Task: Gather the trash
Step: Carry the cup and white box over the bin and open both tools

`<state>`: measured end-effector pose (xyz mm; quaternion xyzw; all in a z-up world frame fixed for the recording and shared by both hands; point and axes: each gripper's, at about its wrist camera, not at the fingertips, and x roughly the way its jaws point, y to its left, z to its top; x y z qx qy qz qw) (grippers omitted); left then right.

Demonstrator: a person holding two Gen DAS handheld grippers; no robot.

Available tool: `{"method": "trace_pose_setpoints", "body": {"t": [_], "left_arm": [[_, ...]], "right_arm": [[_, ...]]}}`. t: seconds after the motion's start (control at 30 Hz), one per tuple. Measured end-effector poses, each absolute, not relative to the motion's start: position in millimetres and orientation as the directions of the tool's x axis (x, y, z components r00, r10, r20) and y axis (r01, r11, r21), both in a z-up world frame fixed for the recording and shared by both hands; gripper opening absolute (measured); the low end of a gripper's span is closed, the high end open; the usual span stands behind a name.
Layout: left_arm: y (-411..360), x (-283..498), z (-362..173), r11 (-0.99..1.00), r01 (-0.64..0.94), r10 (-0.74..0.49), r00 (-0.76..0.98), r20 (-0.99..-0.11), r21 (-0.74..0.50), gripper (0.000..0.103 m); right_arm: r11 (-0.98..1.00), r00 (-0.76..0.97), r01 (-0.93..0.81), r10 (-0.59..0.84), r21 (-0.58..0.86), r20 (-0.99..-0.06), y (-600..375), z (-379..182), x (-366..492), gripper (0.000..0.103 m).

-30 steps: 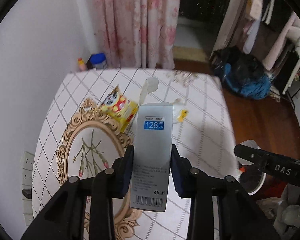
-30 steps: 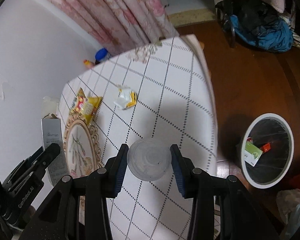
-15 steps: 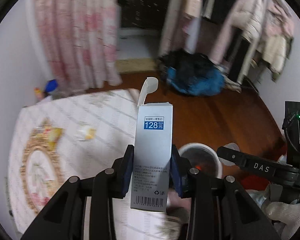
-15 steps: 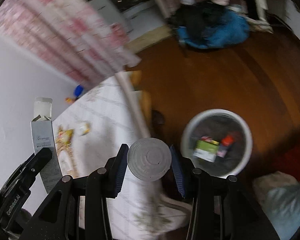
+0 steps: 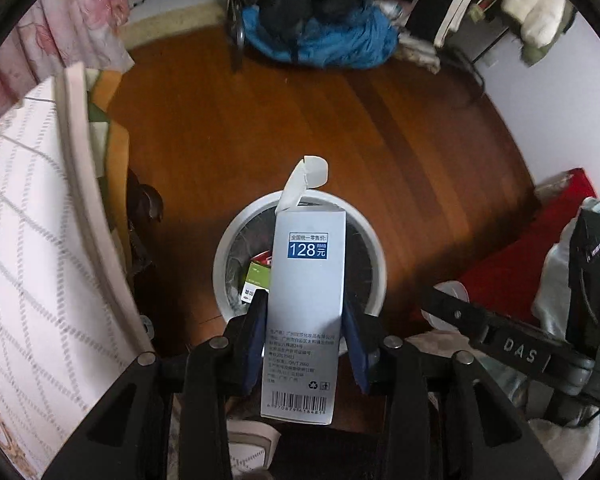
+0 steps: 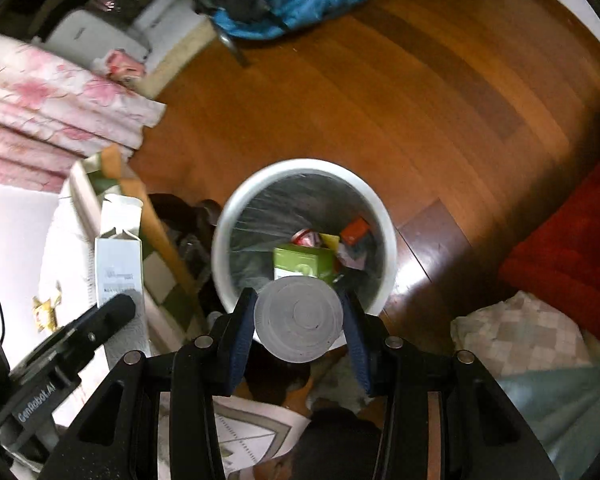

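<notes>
Above the white waste bin point(image 5: 380, 264), the left claw point(image 5: 305, 344) is clamped on a tall grey carton point(image 5: 306, 280), its blue pads pressing the two long sides. The carton stands upright between them, top flap open and bent back, a blue price label reading 128 on its face and a barcode at its lower end. Seen from the left wrist, the carton covers the middle of the bin's mouth.

The right claw point(image 6: 299, 328) is clamped on a translucent plastic cup point(image 6: 299, 318), whose round end faces the camera. It hangs over the near rim of the bin point(image 6: 386, 224). Inside the bin, which is lined with a dark bag, lie a green box point(image 6: 304, 262), a red packet point(image 6: 356, 230) and other scraps too small to tell apart.

The bin stands on a brown wooden floor point(image 6: 420, 100). To the left is the surface point(image 5: 24, 240) with its white checked cloth, just beside the bin. Across the floor a blue and black bundle point(image 5: 332, 36) sits on a chair. A red rug point(image 6: 572, 240) lies to the right of the bin, and pink flowered curtains point(image 6: 52, 100) hang at upper left.
</notes>
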<state>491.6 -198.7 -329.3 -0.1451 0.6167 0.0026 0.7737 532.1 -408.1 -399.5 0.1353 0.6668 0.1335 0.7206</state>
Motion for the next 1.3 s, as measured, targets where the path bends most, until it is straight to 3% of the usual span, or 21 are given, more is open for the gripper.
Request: {"method": "trace_pose_setpoints", "body": {"t": [0.03,0.1,0.17,0.2,0.27,0.3,0.33,0.4,0.53,0.57,0.8,1.3], "left_arm": [[-201.1,497.6,-334.7,0.961,-0.183,-0.164,0.226,-0.96,-0.207,0.035],[-204.2,510.9,-345.4,0.968,-0.175,-0.141,0.212,-0.967,-0.18,0.048],[-205.4,520.8,-353.4,0.972,-0.18,-0.115,0.207,-0.972,-0.153,0.087],[-203.7,522.1,-356.1,0.972,-0.182,-0.107,0.208,-0.972,-0.145,0.091],[-200.4,522.3,-360.1,0.975,-0.192,-0.077,0.197,-0.977,-0.115,0.091],[-199.5,520.3,-361.6,0.976,-0.191,-0.067,0.198,-0.978,-0.105,0.091],[-198.3,516.2,-362.9,0.977,-0.192,-0.048,0.204,-0.978,-0.088,0.091],[-195.2,511.0,-366.6,0.979,-0.195,-0.015,0.213,-0.977,-0.058,0.091],[-191.9,498.4,-374.8,0.979,-0.202,0.036,0.2,-0.979,-0.005,0.091],[-191.0,495.0,-376.7,0.98,-0.201,0.042,0.195,-0.98,0.002,0.091],[-197.3,476.9,-372.5,0.98,-0.194,0.073,0.182,-0.981,0.038,0.091],[-205.9,451.2,-314.3,0.981,-0.191,0.085,0.269,-0.959,0.033,0.091]], "right_arm": [[0.93,0.063,-0.003,0.368,0.369,-0.928,-410.3,-409.3,536.3,0.044],[0.93,0.039,0.013,0.365,0.366,-0.93,-415.0,-428.9,544.2,0.044],[0.93,0.019,0.024,0.367,0.367,-0.93,-418.4,-442.6,549.4,0.045],[0.929,0.008,0.028,0.369,0.369,-0.93,-417.2,-448.8,549.7,0.045],[0.932,-0.013,0.031,0.362,0.362,-0.932,-413.9,-461.7,553.5,0.045],[0.93,-0.025,0.032,0.366,0.365,-0.93,-411.4,-466.4,553.4,0.05],[0.93,-0.038,0.035,0.367,0.366,-0.929,-409.4,-471.9,553.9,0.058],[0.93,-0.049,0.035,0.368,0.367,-0.928,-406.0,-478.0,553.8,0.089],[0.945,-0.065,0.001,0.326,0.326,-0.943,-400.9,-481.3,545.7,0.095],[0.951,-0.066,-0.008,0.308,0.31,-0.949,-400.3,-481.1,543.8,0.101],[0.977,-0.032,-0.07,0.198,0.199,-0.98,-397.6,-466.5,530.2,0.102],[0.979,0.08,-0.115,0.176,0.166,-0.981,-407.5,-392.0,502.2,0.102]]}}
